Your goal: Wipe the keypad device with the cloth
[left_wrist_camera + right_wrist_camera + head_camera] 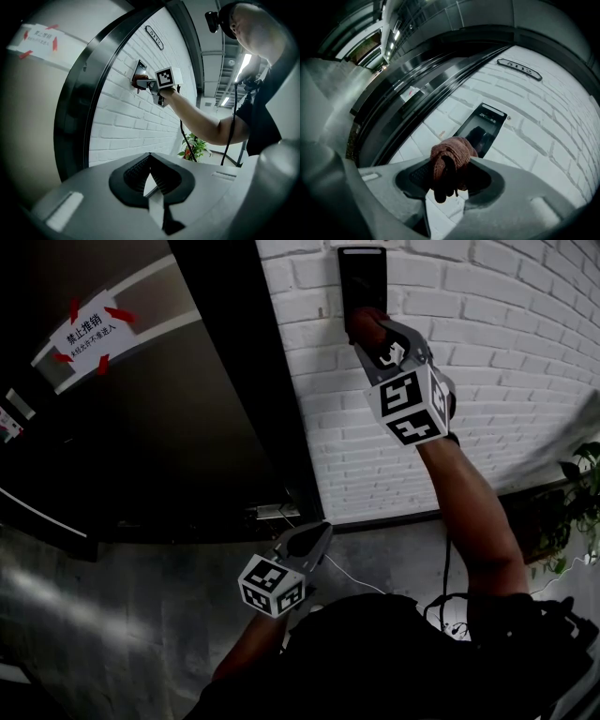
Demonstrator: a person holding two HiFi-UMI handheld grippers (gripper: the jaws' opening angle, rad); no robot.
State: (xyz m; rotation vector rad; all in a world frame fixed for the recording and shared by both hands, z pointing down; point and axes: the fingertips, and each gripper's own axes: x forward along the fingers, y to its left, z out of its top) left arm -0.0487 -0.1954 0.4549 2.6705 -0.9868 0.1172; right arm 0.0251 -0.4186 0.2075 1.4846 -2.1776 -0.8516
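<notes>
A black keypad device [361, 277] hangs on the white brick wall [506, 352]. My right gripper [371, 337] is raised to its lower edge and is shut on a bunched reddish cloth [364, 326]. In the right gripper view the cloth [451, 158] bulges out between the jaws, just below and in front of the keypad device [485, 123], and touches or nearly touches it. The left gripper view shows the same cloth [137, 84] against the keypad device [140, 70]. My left gripper [319, 532] hangs low by the door's foot, its jaws together on nothing.
A dark door [159, 427] with a taped white notice [89, 329] stands left of the brick wall. A number plate [154, 37] is fixed above the keypad. A potted plant [579, 493] grows at the right. A cable [230, 136] hangs from my right arm.
</notes>
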